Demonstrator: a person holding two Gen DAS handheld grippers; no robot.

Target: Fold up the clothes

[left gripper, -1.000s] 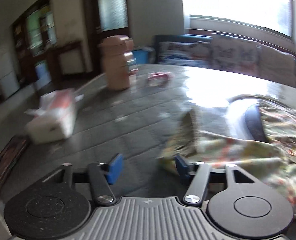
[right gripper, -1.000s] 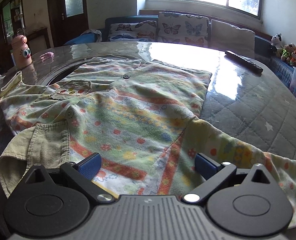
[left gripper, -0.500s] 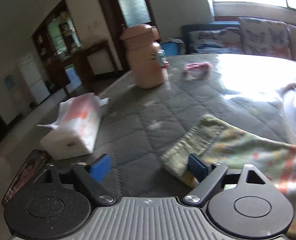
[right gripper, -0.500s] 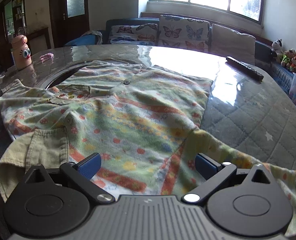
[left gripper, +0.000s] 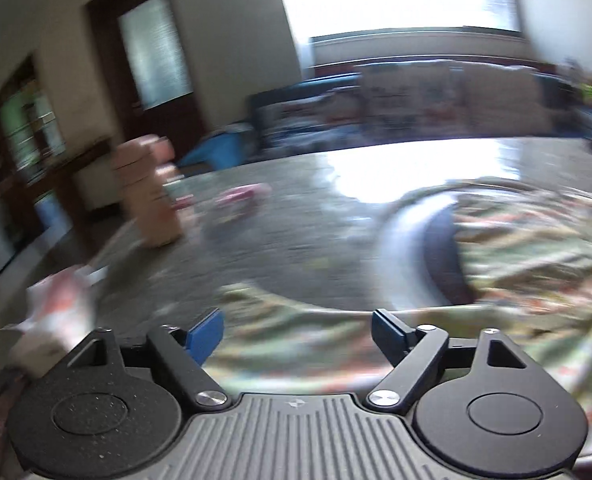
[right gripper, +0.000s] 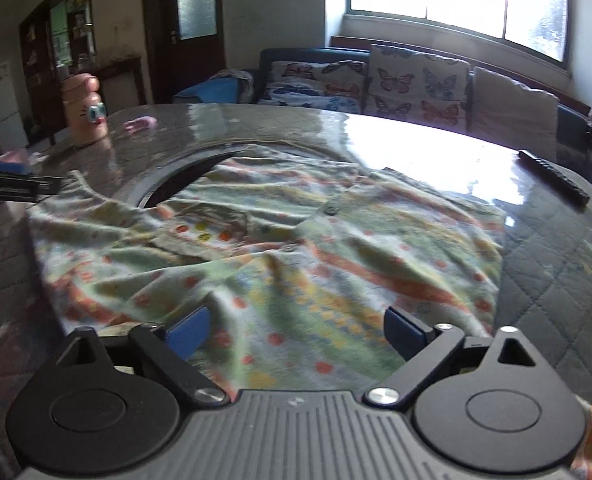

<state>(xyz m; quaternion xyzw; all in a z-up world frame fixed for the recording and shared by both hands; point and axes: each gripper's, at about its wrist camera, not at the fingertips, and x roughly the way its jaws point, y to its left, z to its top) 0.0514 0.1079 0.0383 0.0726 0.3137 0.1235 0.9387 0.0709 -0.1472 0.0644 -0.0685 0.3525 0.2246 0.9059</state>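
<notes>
A small green shirt (right gripper: 303,256) with orange stripes and dots lies spread on the quilted round table (right gripper: 555,272). My right gripper (right gripper: 296,330) is open, low over the shirt's near hem, with cloth showing between the fingers. My left gripper (left gripper: 297,330) is open over the shirt's sleeve (left gripper: 296,336) at the left side; that view is blurred. The left gripper also shows in the right wrist view (right gripper: 16,186), beside the sleeve end.
A pink cartoon bottle (right gripper: 84,114) and a small pink item (right gripper: 140,123) stand at the table's far left. A tissue pack (left gripper: 62,312) lies near the left edge. A black remote (right gripper: 553,176) lies at the far right. A sofa (right gripper: 375,80) runs behind.
The left gripper has swung right and now sits over the sleeve, its view blurred by motion. The right gripper has moved forward over the hem, and the ribbed cuff has left its view.
</notes>
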